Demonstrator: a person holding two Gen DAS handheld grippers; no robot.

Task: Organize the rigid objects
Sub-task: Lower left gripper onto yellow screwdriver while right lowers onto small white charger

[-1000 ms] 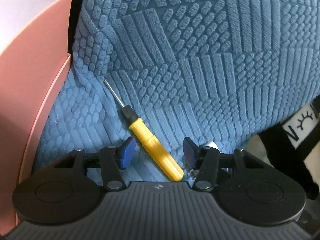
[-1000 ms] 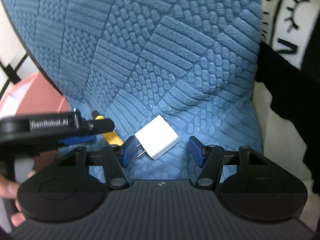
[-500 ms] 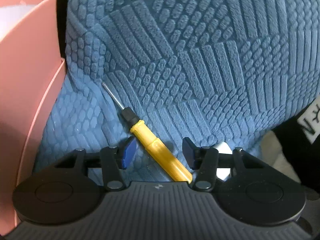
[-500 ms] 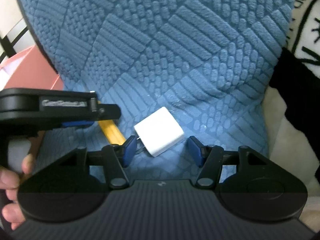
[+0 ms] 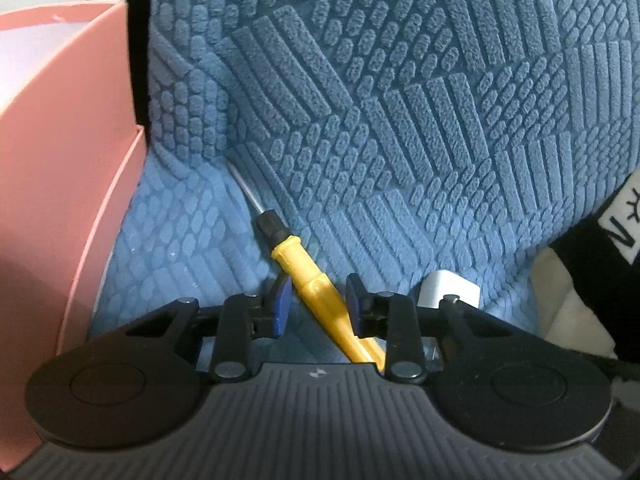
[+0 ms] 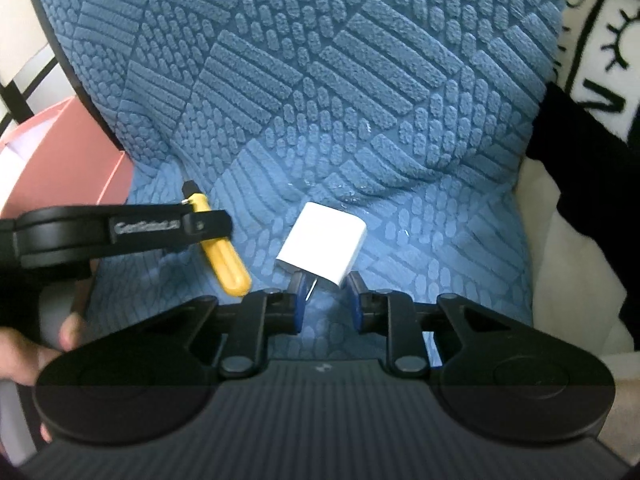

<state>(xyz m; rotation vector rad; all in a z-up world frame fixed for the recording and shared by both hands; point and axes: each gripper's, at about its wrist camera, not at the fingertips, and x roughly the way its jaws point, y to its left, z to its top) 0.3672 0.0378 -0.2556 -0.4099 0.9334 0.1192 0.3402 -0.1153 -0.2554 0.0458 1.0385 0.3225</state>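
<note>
A yellow-handled screwdriver (image 5: 316,280) lies on the blue textured cushion (image 5: 400,120), its metal tip pointing up-left. My left gripper (image 5: 316,300) has closed around its handle, both blue pads against it. It also shows in the right wrist view (image 6: 224,260), under the left gripper's body (image 6: 120,232). A white plug adapter (image 6: 324,248) lies on the cushion (image 6: 320,80). My right gripper (image 6: 326,296) has closed on its near, pronged end. The adapter also shows in the left wrist view (image 5: 448,290), just right of the left gripper.
A pink box (image 5: 52,160) stands at the left of the cushion, also in the right wrist view (image 6: 60,152). A black and white printed fabric (image 6: 592,60) lies at the right. A hand (image 6: 24,356) holds the left gripper.
Both grippers moved forward and closed: the left jaws narrowed onto the screwdriver handle, the right jaws narrowed onto the adapter's near end.
</note>
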